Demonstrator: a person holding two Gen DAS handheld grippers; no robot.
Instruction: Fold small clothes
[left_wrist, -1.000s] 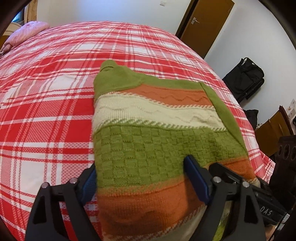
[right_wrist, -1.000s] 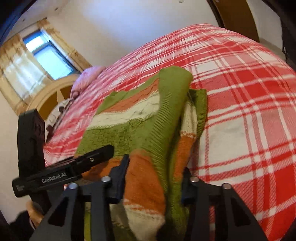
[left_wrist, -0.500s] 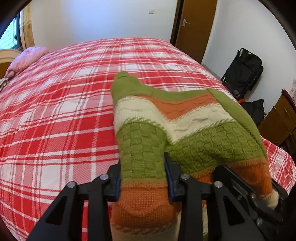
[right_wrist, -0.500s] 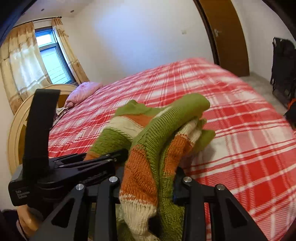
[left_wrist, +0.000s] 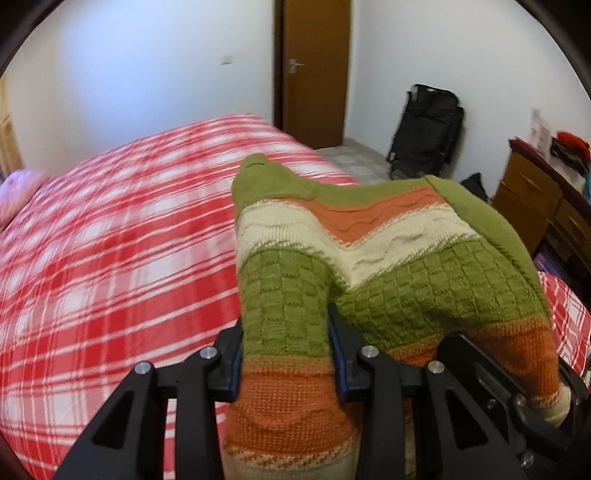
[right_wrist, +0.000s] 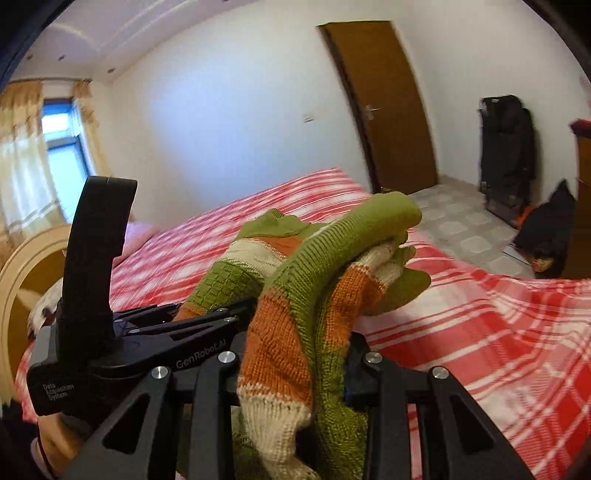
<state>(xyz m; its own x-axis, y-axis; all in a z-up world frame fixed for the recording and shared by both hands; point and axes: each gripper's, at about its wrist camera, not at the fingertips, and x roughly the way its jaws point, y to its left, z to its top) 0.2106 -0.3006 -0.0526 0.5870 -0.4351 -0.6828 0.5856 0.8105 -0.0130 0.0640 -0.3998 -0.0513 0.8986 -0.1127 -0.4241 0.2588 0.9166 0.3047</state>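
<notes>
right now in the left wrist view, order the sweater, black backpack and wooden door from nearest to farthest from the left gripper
1. Sweater: clamped between the left gripper's fingers, lifted over the bed.
2. Black backpack: on the floor to the right, against the far wall.
3. Wooden door: top centre, set in the far wall, slightly behind the backpack.

A bedroom in a home is shown: a bed (left_wrist: 110, 258) covered by a red-and-white plaid sheet, a pink pillow (left_wrist: 20, 192), a curtained window (right_wrist: 62, 147), a wooden door (left_wrist: 312, 70), what may be a dresser (left_wrist: 532, 206), blurred.
</notes>
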